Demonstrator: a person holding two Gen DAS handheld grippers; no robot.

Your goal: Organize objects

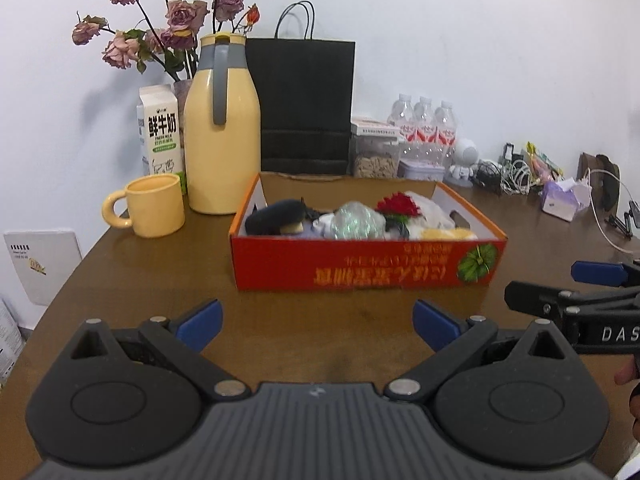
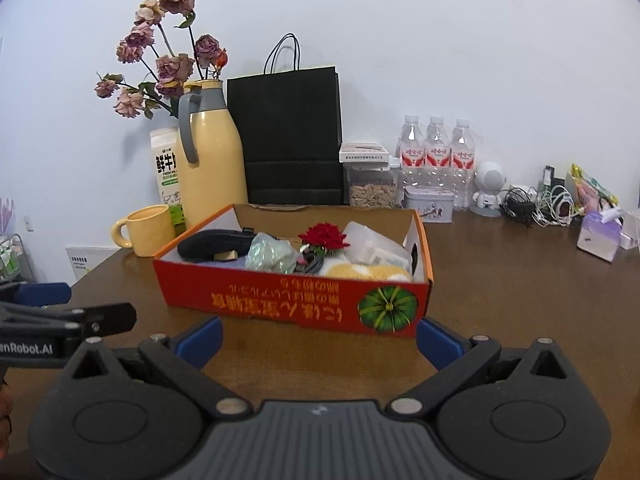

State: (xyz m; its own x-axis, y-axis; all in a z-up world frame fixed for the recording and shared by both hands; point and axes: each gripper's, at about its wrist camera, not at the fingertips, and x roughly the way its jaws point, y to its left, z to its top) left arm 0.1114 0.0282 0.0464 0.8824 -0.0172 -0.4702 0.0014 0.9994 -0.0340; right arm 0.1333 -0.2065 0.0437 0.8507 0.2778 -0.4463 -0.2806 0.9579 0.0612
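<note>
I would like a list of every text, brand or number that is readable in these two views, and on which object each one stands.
"鲜牛奶": milk carton; smaller lines beneath too small to read.
"DAS", cut off by the frame edge: right gripper body.
"enRobot.AI", start cut off: left gripper body.
Yellow characters, upside down and blurred, unreadable: red box.
Red labels, unreadable: water bottles.
Print on white card: too small.

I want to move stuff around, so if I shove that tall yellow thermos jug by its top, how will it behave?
The yellow thermos jug stands tall on a narrow base, so a high push probably tips it toward the yellow mug. Its smooth, glossy wall may slip in pads.
</note>
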